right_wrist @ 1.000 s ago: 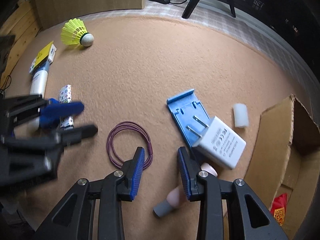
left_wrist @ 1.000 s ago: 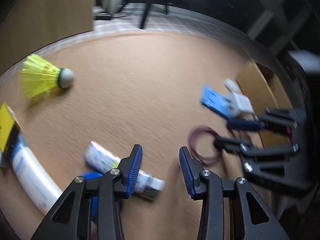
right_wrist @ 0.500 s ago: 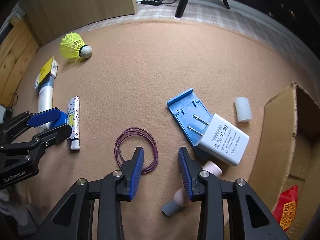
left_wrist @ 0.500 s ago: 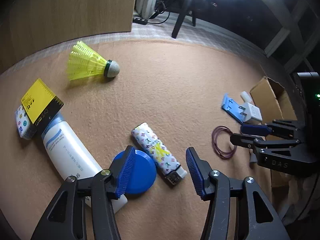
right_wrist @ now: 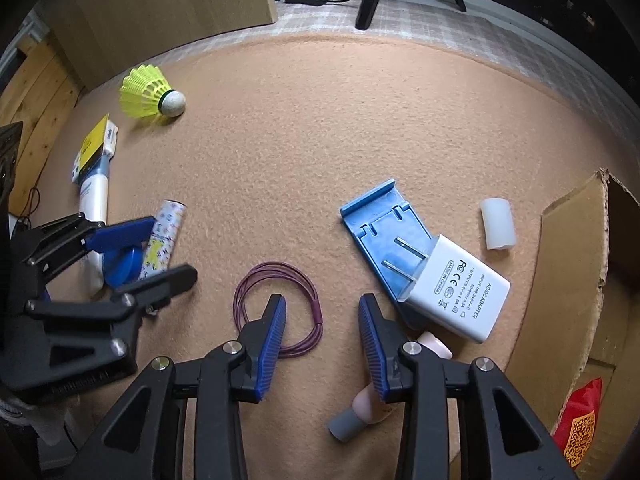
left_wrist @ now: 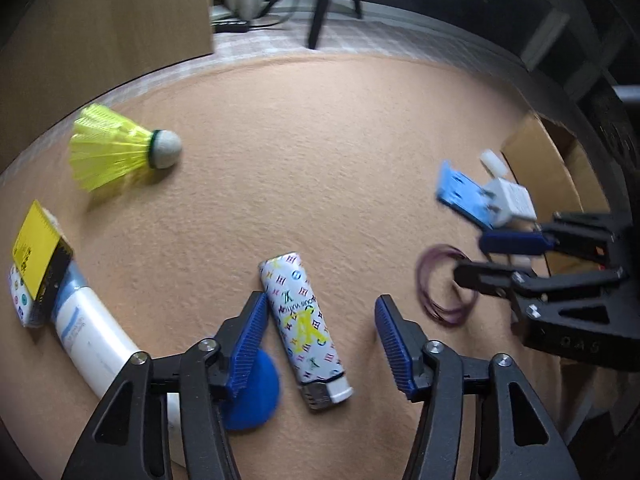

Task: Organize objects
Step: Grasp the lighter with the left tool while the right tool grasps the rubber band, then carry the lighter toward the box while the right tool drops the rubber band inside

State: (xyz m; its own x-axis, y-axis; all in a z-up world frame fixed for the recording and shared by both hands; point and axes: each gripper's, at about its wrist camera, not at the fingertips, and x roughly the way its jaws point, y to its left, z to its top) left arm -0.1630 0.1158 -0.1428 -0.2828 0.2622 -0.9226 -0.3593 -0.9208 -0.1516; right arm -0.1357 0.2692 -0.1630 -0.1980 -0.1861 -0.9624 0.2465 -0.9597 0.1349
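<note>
Left gripper (left_wrist: 318, 336): jaws apart and closing slightly at this moment, holding nothing. A second ago they stood narrower; they have since widened. The lighter (left_wrist: 304, 326) now lies between them on the carpet (left_wrist: 320, 128), nearer the left pad, neither pad pressing on it. Earlier it lay mostly behind the left jaw. The blue cap (left_wrist: 256, 396) sits just behind and below the left jaw, on the end of the white tube (left_wrist: 96, 344). The yellow card (left_wrist: 34, 248) lies on the tube's far end, and the shuttlecock (left_wrist: 120, 152) is well ahead to the left.

Right gripper (right_wrist: 322, 340): jaws part open, nothing between the pads. The purple loop (right_wrist: 278, 308) lies partly behind its left jaw; the pink piece (right_wrist: 370, 400) shows behind its right jaw. Whether either touches a pad cannot be told. Ahead to the right, the adapter (right_wrist: 456, 296) rests on the blue holder (right_wrist: 384, 232), with the white sleeve (right_wrist: 498, 224) beyond and the box (right_wrist: 568, 280) at far right. Little has changed in this view.

Assessment: the left gripper has lined up on the lighter, which appears to be the next item to collect. The grasp is not yet made. The cap beside the left jaw could be nudged as the jaws close.
</note>
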